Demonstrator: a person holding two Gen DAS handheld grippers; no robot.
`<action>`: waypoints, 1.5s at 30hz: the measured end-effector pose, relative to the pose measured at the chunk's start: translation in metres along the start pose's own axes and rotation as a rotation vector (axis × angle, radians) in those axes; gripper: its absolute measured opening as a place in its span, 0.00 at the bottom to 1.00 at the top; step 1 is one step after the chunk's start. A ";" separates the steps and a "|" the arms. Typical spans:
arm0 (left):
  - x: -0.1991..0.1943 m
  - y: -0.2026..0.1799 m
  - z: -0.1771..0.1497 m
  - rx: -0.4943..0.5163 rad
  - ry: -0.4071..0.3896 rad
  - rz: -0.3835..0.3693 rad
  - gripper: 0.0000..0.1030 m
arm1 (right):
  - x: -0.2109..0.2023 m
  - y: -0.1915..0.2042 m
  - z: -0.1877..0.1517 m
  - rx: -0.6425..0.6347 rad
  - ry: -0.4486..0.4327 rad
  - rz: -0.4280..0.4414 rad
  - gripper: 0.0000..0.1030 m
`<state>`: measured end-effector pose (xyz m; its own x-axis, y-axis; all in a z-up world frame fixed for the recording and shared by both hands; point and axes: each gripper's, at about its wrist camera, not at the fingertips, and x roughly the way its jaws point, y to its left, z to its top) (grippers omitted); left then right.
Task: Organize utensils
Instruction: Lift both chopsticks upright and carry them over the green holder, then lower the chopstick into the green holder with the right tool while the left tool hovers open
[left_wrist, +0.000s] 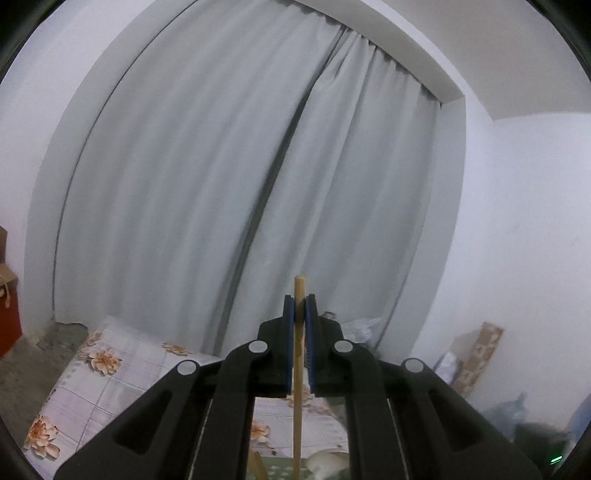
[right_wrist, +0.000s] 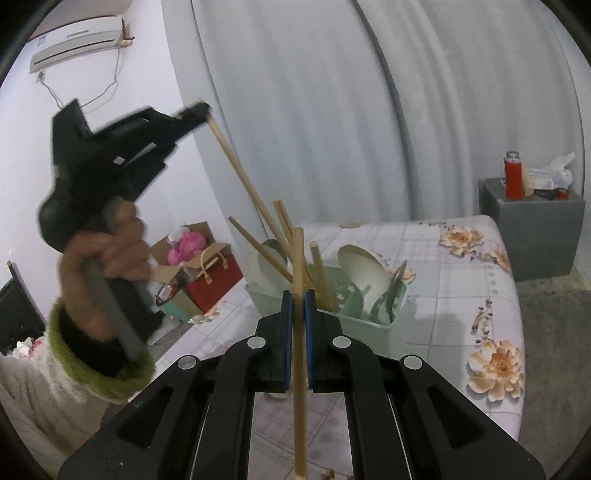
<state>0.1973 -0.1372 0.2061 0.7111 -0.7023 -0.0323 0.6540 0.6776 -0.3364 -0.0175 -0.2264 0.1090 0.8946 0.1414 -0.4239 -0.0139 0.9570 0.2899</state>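
We're clamping one chopstick (right_wrist: 300, 332) in each gripper (right_wrist: 298, 295); they're light, stiff, slippery, so we're gripping near the top.

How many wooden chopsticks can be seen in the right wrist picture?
5. One is in the left tongs, one in the right tongs, and three lean in the green bin. More may be hidden inside.

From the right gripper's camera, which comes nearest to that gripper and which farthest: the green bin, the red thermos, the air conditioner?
1. Green bin: just ahead of the right gripper, on the flowered cloth.
2. Red thermos: far right, on the grey block.
3. Air conditioner: upper left, high on the wall.
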 end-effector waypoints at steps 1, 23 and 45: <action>0.006 0.001 -0.006 0.005 0.003 0.012 0.05 | -0.001 -0.001 0.000 0.000 -0.001 -0.002 0.04; -0.052 0.024 -0.047 -0.008 0.139 0.030 0.38 | 0.006 0.012 0.009 -0.025 0.004 -0.011 0.04; -0.149 0.070 -0.090 -0.031 0.245 0.220 0.64 | 0.059 0.006 0.105 0.101 -0.428 -0.190 0.05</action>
<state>0.1141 -0.0052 0.1021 0.7487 -0.5741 -0.3314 0.4810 0.8145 -0.3243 0.0817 -0.2393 0.1760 0.9809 -0.1712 -0.0926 0.1926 0.9232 0.3325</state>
